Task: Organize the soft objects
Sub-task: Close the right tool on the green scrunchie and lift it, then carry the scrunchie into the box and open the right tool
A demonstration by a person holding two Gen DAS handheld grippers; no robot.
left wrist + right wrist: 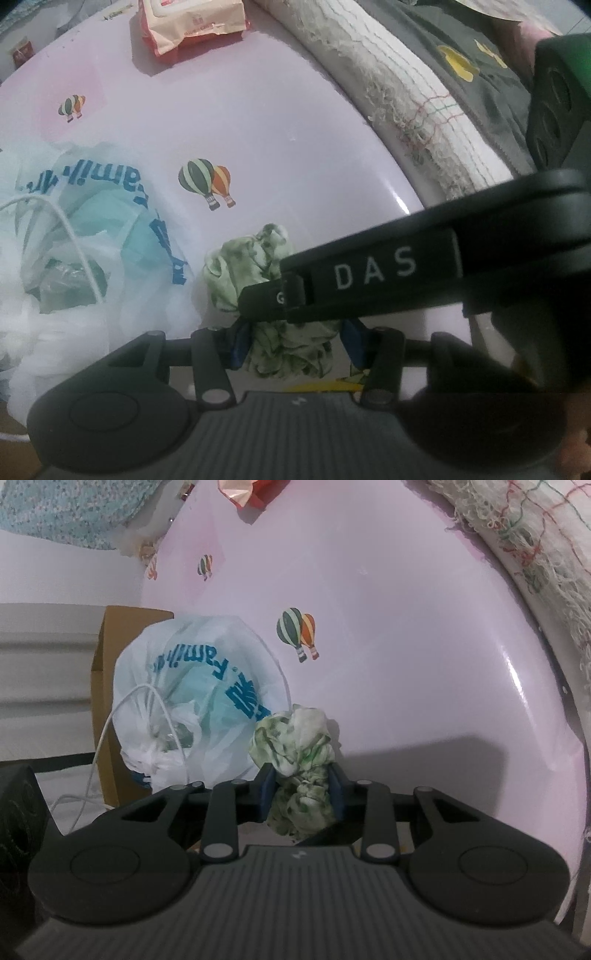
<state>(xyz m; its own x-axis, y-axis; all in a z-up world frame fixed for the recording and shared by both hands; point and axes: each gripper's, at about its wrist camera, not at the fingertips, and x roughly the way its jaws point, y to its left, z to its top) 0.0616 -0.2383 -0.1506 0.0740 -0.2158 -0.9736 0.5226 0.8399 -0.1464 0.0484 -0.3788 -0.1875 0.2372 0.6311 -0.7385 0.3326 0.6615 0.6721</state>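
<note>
I had both tongs clenched on the same crumpled green-and-white patterned cloth (299, 771) — my right gripper (302, 794) squeezed it between its blue pads (266, 794), and my left gripper (291, 349) pinched its lower end from the other side. The bundle hung just above the glossy pink tabletop with hot-air balloon prints (406, 627), at six o'clock in both wrist views. In the left view the right tool's black finger crossed in from three o'clock over the cloth. A white plastic shopping bag with blue lettering (192, 686) sat at nine o'clock, just beside the cloth, a white cable (110, 716) looped over it. A frayed white woven towel (406, 99) lay along the edge toward one o'clock — a peach wipes packet (192, 22) at twelve.
</note>
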